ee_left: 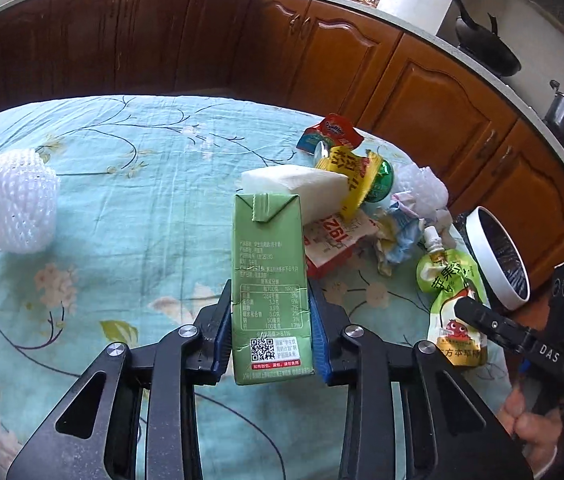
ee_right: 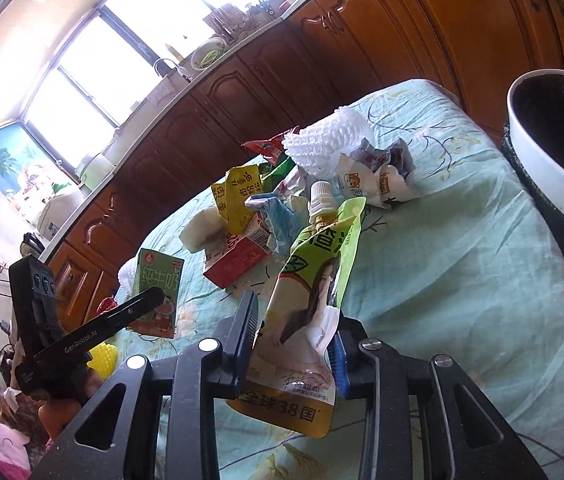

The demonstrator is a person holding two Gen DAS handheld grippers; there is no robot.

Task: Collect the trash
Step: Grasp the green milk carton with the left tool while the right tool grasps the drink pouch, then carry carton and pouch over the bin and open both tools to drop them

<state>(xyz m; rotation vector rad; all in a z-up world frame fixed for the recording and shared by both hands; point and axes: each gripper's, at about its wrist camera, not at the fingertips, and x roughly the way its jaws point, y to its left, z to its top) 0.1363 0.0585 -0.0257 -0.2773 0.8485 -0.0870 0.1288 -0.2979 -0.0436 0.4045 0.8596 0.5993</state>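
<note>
The left hand-held gripper (ee_left: 272, 336) points down at a slant, its blue pads pinching a green milk carton (ee_left: 269, 280) upright above the counter (ee_left: 122, 200). The right hand-held gripper (ee_right: 295, 344), tilted likewise, pinches a spouted juice pouch (ee_right: 305, 320). At one o'clock from the carton lies a heap of wrappers (ee_left: 357, 200); a white foam net (ee_left: 14, 204) sits at ten o'clock. The white-rimmed bin (ee_right: 553, 160) stands off the counter's edge, at two o'clock from the pouch. Wooden cabinets (ee_left: 421, 100) run behind.
</note>
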